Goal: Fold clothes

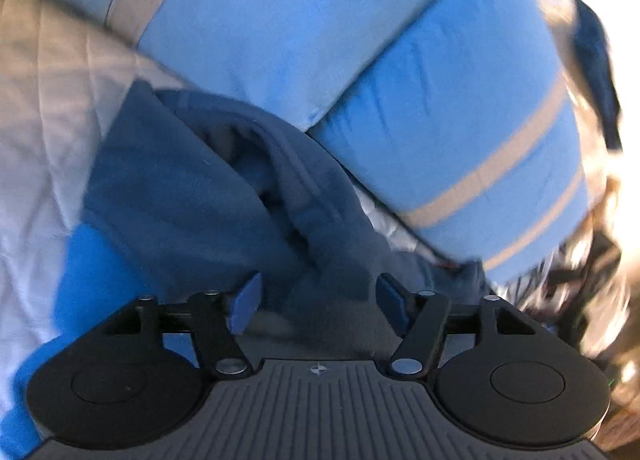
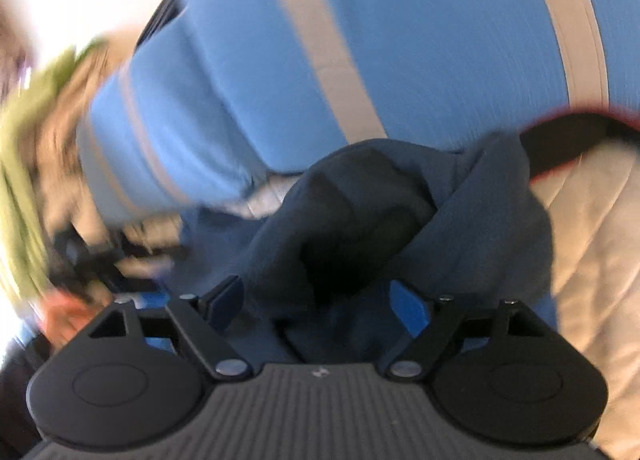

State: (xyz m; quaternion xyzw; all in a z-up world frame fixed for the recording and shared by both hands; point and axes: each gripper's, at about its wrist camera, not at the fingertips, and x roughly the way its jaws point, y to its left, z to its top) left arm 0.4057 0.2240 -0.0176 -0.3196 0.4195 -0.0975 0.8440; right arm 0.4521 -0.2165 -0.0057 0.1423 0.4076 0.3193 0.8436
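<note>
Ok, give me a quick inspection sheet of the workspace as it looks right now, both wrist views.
Surface: pale quilted bedcover.
Job's things: dark blue garment, crumpled, in front of both hand-held grippers.
Clutter: light blue pillows with beige stripes behind the garment; a green blurred thing at the left edge of the right wrist view, not identifiable.
Grippers: left hand-held gripper open, garment between its pads, not pinched; right hand-held gripper open, the same.
Cables: nothing seen.
Surroundings: blurred, bright glare.

Both fisheye views are bright but smeared by motion blur, worst at the curved edges, where white glare burns out detail.
</note>
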